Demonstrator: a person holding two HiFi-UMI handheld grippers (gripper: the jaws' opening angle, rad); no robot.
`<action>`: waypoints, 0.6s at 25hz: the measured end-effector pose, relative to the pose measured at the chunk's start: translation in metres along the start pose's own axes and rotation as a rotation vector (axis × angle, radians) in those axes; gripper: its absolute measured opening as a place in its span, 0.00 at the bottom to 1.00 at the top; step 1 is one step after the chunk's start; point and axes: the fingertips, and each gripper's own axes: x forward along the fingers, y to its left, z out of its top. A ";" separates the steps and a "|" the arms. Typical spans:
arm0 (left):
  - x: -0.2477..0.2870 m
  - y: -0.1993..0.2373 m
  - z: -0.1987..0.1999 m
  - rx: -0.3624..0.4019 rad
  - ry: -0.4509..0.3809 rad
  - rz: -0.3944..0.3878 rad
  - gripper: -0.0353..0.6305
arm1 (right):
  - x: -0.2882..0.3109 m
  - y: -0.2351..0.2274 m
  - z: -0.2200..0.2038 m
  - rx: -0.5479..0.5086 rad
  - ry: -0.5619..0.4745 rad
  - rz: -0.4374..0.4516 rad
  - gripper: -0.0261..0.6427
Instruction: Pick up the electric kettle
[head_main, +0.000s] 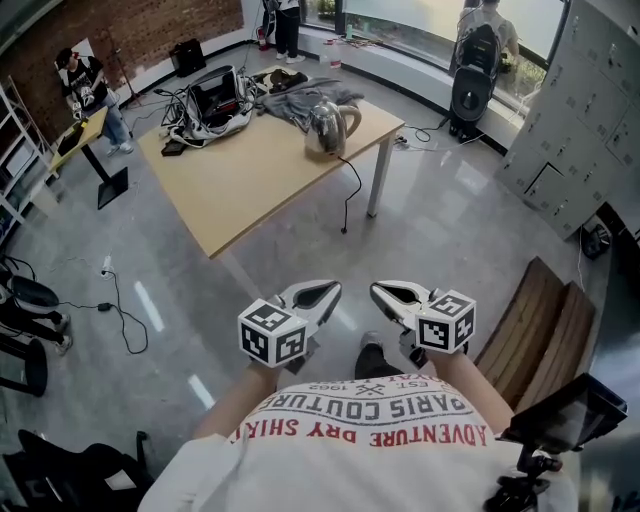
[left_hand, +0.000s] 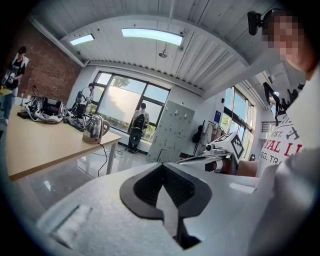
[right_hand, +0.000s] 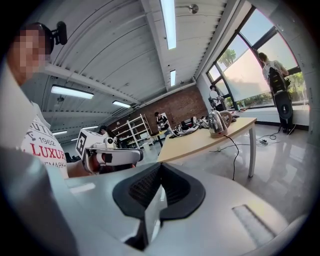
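Note:
The steel electric kettle (head_main: 330, 125) stands near the far right corner of a wooden table (head_main: 250, 185), with its black cord (head_main: 352, 190) hanging over the edge to the floor. It also shows small in the left gripper view as kettle (left_hand: 95, 128) and in the right gripper view as kettle (right_hand: 218, 122). My left gripper (head_main: 322, 293) and right gripper (head_main: 386, 293) are held side by side close to my chest, well short of the table. Both are shut with nothing between the jaws. Each gripper sees the other: right gripper (left_hand: 200, 159), left gripper (right_hand: 134, 156).
A tangle of cables and a black box (head_main: 212, 100) and grey cloth (head_main: 290, 100) lie at the table's far end. A wooden bench (head_main: 535, 320) is at my right, grey lockers (head_main: 590, 110) beyond it. People stand at the left wall (head_main: 85, 85) and by the window (head_main: 485, 40).

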 end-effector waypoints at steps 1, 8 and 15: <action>0.002 0.001 0.000 -0.002 0.005 0.001 0.05 | 0.000 -0.002 0.000 0.004 -0.003 0.001 0.04; 0.016 0.016 0.000 -0.017 0.025 0.022 0.05 | 0.011 -0.022 0.005 0.022 -0.005 0.023 0.04; 0.045 0.040 0.011 -0.026 0.034 0.037 0.05 | 0.026 -0.057 0.022 0.035 -0.008 0.037 0.04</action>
